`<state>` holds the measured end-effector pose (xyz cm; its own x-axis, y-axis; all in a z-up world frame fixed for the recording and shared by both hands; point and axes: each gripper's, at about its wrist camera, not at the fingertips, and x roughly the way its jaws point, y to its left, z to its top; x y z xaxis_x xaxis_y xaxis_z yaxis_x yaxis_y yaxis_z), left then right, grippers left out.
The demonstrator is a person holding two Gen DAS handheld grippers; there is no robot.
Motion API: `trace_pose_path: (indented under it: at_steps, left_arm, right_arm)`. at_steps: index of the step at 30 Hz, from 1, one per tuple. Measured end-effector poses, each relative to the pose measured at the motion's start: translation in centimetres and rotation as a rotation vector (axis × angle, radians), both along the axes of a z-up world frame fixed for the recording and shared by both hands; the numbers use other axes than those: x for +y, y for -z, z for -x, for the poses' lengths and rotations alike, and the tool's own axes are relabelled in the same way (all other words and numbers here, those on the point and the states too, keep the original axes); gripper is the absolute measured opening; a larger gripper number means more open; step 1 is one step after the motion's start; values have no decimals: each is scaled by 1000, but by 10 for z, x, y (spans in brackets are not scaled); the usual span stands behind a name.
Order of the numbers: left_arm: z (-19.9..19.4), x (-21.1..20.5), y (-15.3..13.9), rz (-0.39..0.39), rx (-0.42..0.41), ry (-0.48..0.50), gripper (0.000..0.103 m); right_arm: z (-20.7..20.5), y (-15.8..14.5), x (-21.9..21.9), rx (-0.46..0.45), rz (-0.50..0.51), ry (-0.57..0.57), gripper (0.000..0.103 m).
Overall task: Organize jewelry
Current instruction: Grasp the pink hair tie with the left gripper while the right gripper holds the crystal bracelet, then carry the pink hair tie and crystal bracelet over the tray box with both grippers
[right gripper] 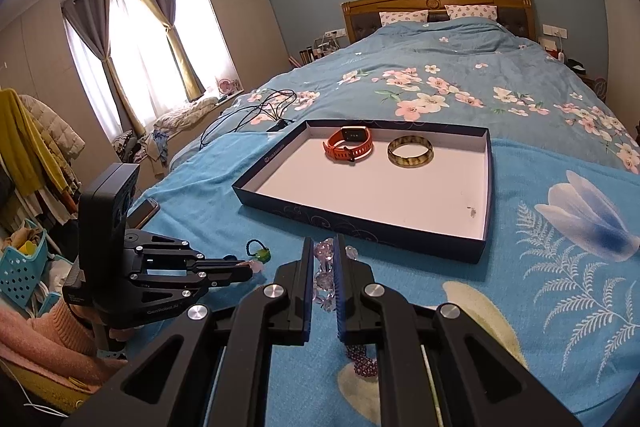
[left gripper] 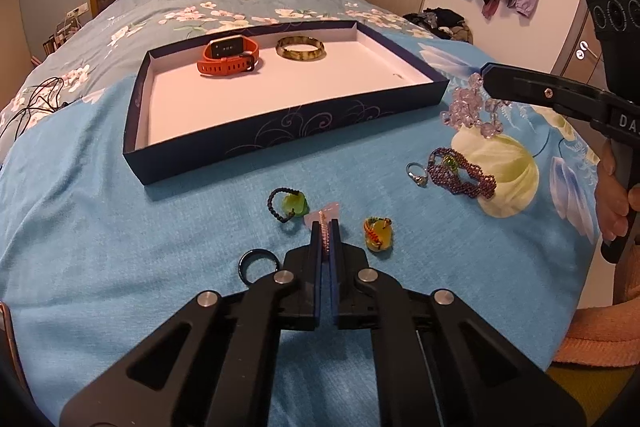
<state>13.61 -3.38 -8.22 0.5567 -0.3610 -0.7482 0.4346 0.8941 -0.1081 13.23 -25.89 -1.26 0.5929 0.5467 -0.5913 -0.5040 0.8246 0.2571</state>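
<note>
Both grippers hold jewelry low over the blue blanket [left gripper: 120, 227], short of the shallow box [left gripper: 280, 131].

Left gripper [left gripper: 326, 227] has its jaws nearly together on a pink braided charm [left gripper: 325, 223], between a green charm [left gripper: 294, 203] and a yellow charm [left gripper: 379, 235]; a black ring [left gripper: 258, 263] lies beside its linkage. Right gripper [right gripper: 323, 247] is clamped narrowly on a clear bead bracelet [right gripper: 323, 281]. Inside the box sit an orange watch [right gripper: 348, 147] and a mottled bangle [right gripper: 410, 151]. A purple beaded bracelet [left gripper: 460, 175] and a silver ring [left gripper: 416, 174] rest on the blanket.
</note>
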Motion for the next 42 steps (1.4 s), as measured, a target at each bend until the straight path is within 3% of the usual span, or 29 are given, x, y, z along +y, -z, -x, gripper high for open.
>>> trace_pose_path:
  at_steps: [16,29,42]
  left_arm:
    - [6,9,-35,30,-86,2,3]
    - [-16,9,-59,20,-143,1,3]
    - [-49,7,-60,4,-132,-11,3]
  right_arm:
    - [-11,-14,1,-41,-8,6,8]
    - [-39,-23,8,-58,-3,6,8]
    - [-76,-18,17,-27,5,8,8]
